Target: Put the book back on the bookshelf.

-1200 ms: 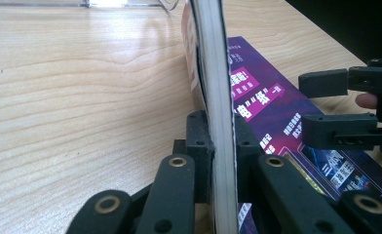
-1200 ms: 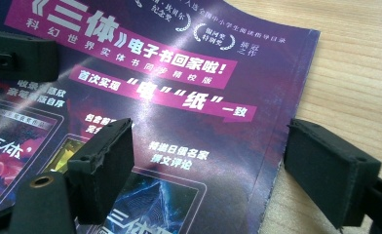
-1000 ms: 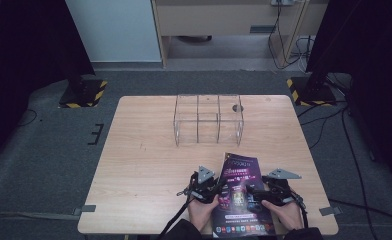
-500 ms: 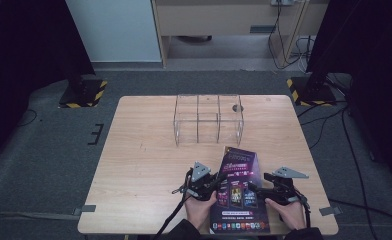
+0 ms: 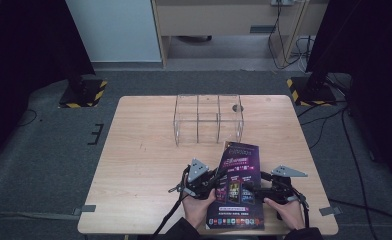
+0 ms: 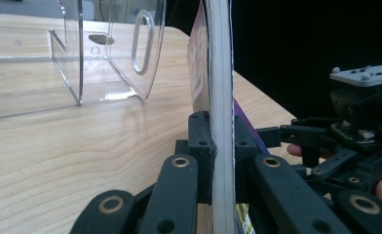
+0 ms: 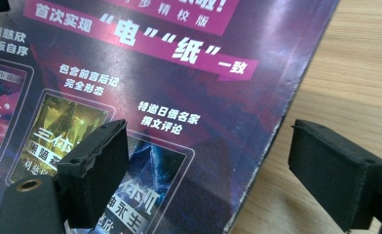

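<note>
Near the table's front edge, the book (image 5: 236,185) now stands steeper than a second ago, pinched by the left gripper (image 5: 211,181), while the right gripper (image 5: 251,186) is spread beside it.

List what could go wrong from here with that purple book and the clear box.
1. Only the left gripper clamps the book, on one edge; it may sag or twist.
2. The right gripper is open, giving no support.
3. The clear box stands just ahead; the book could knock it.
</note>
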